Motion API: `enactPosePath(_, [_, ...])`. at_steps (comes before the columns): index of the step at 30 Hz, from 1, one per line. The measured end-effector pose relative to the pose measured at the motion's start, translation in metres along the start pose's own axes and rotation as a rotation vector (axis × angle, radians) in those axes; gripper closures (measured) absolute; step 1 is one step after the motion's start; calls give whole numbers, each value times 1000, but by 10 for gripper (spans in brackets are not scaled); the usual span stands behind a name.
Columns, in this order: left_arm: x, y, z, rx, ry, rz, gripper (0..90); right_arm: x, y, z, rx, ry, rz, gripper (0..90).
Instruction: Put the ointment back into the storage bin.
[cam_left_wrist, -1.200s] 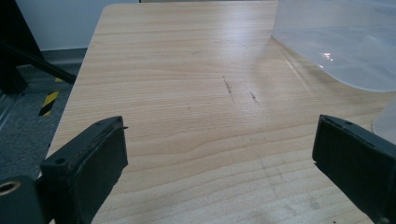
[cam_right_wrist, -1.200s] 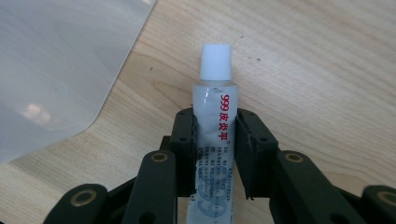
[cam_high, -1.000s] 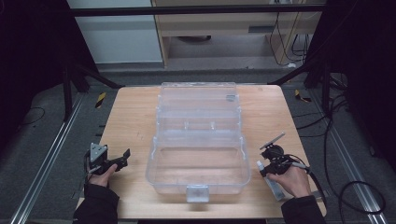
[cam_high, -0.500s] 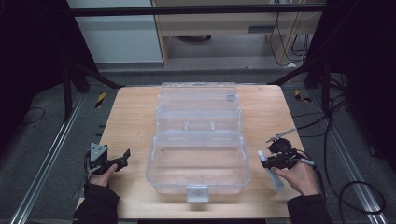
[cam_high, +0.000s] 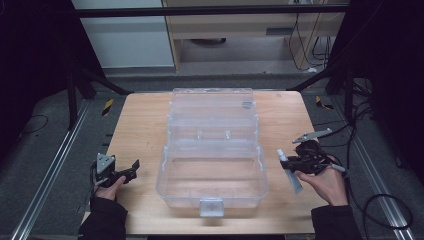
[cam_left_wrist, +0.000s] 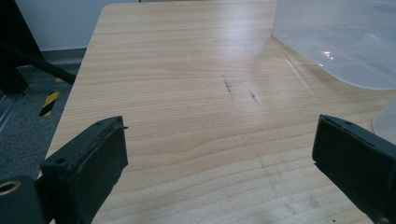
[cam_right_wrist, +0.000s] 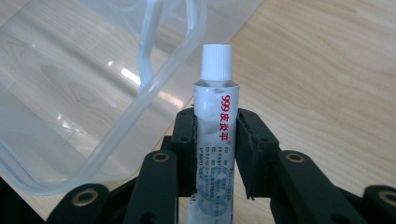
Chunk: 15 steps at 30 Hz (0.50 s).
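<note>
In the high view, the right gripper (cam_high: 290, 164) sat at the right of the frame, just off the right wall of the clear plastic box (cam_high: 212, 150), with the person's right hand (cam_high: 325, 182) wrapped around its body. Its fingers were clamped on a small ointment tube (cam_high: 291, 174), a pale strip that ran from the fingers down toward the lower right of the frame. In the right gripper view the tube (cam_right_wrist: 215, 126) stood upright in the middle of the picture, pinched between the two black fingers (cam_right_wrist: 254, 149) at its printed middle, its white ribbed cap (cam_right_wrist: 216, 60) uppermost and red lettering running down its side. The rounded corner of the box (cam_right_wrist: 140, 93) filled the left half of that view, its rim close beside the tube's cap, though contact could not be judged.

The box lay in the centre of the wooden desk (cam_high: 140, 130), its lid thrown open toward the top of the frame and a latch tab (cam_high: 211, 206) at its near edge.

The left gripper (cam_high: 131, 170) rested at the lower left of the high view, held in the left hand (cam_high: 111, 187), well apart from the box. In the left gripper view its fingers (cam_left_wrist: 91, 163) stood wide, with bare desk (cam_left_wrist: 201, 121) between them and the box wall (cam_left_wrist: 336, 42) in the upper right corner.
</note>
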<state>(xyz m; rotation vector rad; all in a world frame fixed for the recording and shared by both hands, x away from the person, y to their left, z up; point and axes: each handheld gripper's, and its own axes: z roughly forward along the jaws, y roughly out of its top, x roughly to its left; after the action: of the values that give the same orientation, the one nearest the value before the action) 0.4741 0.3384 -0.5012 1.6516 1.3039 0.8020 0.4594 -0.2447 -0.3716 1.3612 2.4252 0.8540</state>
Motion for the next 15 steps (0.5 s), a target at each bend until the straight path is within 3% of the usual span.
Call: enactPosePath(15, [0, 0, 0, 1, -1, 2, 27, 8, 31, -23, -74, 53, -140, 700])
